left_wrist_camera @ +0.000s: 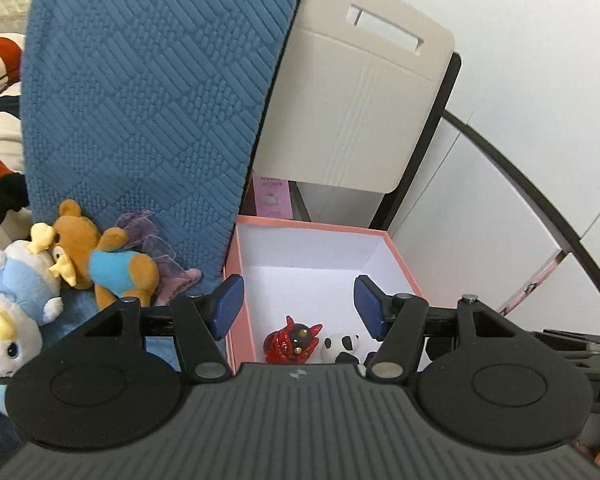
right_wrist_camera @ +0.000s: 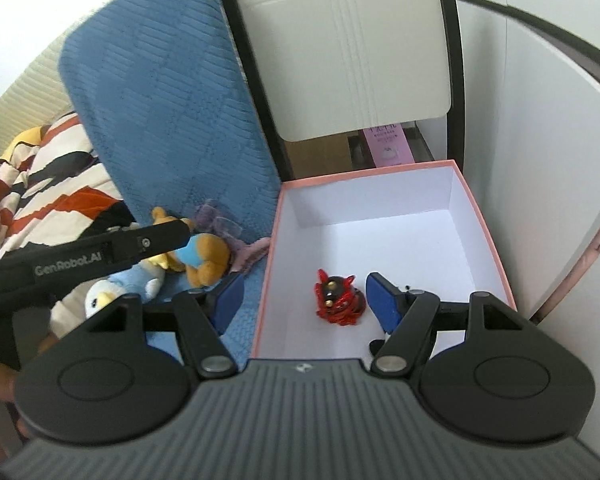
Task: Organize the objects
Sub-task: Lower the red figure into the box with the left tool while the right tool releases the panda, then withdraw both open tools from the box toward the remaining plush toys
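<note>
Both jaws wide, empty: left gripper [left_wrist_camera: 299, 304] and right gripper [right_wrist_camera: 305, 300] above pink box [right_wrist_camera: 488, 236]. Inside: red figurine [right_wrist_camera: 338, 296], panda figurine [left_wrist_camera: 342, 347], seemingly touching. Plush toys [left_wrist_camera: 100, 264] beside box.

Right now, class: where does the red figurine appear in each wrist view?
Left wrist: red figurine low centre, inside the pink box, left of the panda figurine.
Right wrist: red figurine centre, near the right pad.
Shared landmark: blue cushion.
</note>
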A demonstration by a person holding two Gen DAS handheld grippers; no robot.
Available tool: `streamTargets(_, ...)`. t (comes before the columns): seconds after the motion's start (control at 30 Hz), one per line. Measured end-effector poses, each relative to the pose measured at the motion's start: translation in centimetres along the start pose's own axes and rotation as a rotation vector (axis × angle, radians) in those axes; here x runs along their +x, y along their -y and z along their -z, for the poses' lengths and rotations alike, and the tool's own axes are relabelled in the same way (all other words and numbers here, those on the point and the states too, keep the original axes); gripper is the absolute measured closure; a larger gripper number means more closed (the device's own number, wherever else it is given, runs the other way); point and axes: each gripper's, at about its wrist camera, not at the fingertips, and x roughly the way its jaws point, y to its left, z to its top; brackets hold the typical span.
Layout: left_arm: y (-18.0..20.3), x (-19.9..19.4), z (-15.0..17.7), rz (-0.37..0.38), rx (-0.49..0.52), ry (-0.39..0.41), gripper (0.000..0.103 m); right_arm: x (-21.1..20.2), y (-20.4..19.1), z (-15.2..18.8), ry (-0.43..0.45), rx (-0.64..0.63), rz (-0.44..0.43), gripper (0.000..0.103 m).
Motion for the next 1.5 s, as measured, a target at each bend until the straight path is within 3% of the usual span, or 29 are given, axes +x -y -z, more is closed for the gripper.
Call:
streamTargets(0.4,-4.5,-6.7,3.3,0.015,-0.02,0.063,0.036,-3.2,-5.4,4.4,0.025,-0.048,0.002,0.033)
streamTargets(0.77,-8.8,-9.9,6.2,-0.014,-0.049,0.07,0.036,-2.7,-9.8,7.1,0.029,-0.107,-0.036,0.033)
streamTargets(1.23,-11.1,-8.6,8.7,-0.114,-0.04,0.057,0.035,1.4,-10.3,8.9,-0.013,-0.153,-0.099,0.033)
streamTargets(1.5,-14.4,-6.5,8.8,-0.209,-0.037,0.065,0.021,5.9,-10.5,8.8,-0.02,-0.162,-0.146,0.031)
